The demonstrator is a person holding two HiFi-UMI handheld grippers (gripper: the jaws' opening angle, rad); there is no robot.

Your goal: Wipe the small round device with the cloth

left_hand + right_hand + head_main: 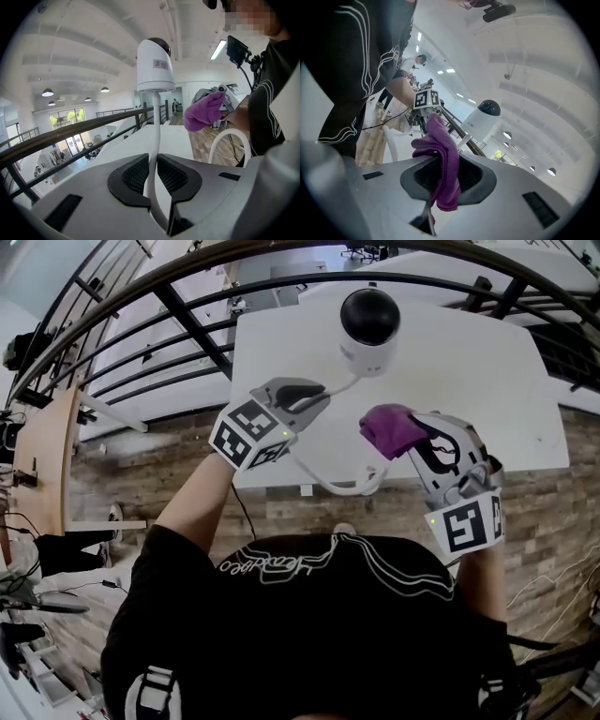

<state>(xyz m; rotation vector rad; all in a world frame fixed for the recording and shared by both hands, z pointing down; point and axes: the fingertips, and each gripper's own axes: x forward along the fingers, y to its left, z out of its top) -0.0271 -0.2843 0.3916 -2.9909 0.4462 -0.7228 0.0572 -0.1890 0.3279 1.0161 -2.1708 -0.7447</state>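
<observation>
Purple cloth, soft and bunched, is pinched in the right gripper and held clear of the device, so wiping looks not yet begun. The left gripper is clamped on the smooth white cable. The device, a matte white body with a glossy black dome, stands on the white table.

The label on the device is too small to read.

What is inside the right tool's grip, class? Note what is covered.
A folded purple cloth, pinched by the right tool, bunched above the jaws, hanging below. The cloth hides where the tool presses it.
</observation>
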